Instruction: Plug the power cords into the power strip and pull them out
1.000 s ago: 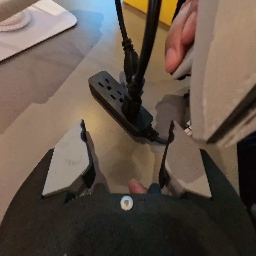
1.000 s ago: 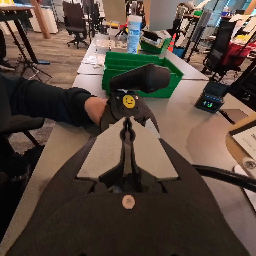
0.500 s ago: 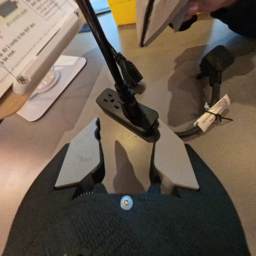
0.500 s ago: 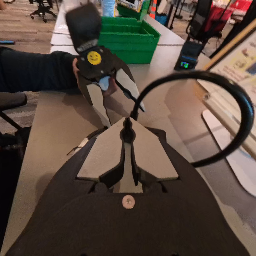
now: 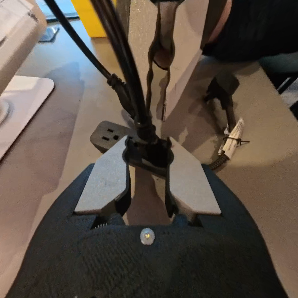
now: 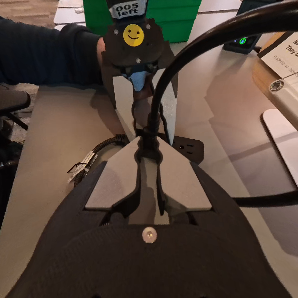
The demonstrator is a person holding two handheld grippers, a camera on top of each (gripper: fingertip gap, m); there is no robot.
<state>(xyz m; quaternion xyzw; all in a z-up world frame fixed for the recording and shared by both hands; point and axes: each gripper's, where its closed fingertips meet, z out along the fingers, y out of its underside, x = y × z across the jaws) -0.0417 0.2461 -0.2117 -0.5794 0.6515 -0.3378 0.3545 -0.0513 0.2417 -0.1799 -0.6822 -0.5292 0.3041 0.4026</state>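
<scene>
A black power strip (image 5: 109, 133) lies on the grey table, also in the right wrist view (image 6: 188, 148). One black plug (image 5: 147, 137) stands in a socket at its near end. My left gripper (image 5: 148, 140) is closed on the sides of that end of the strip. My right gripper (image 6: 148, 139) comes from the opposite side and is shut on the plug (image 6: 149, 145), whose thick cord (image 6: 177, 64) arcs up and right. A second black cord's plug (image 5: 120, 91) hangs loose just behind the strip.
The strip's braided cord with a white tag (image 5: 232, 141) and its own plug (image 5: 222, 90) lie to the right. A white stand base (image 5: 24, 100) and a yellow box (image 5: 90, 19) are left and behind. A green bin (image 6: 174, 19), a small lit device (image 6: 241, 43) and a sign board (image 6: 282, 56) stand beyond.
My left gripper moved forward and closed around the strip's near end. My right gripper came down close over the strip, still shut on the plug, which now stands in a socket.
</scene>
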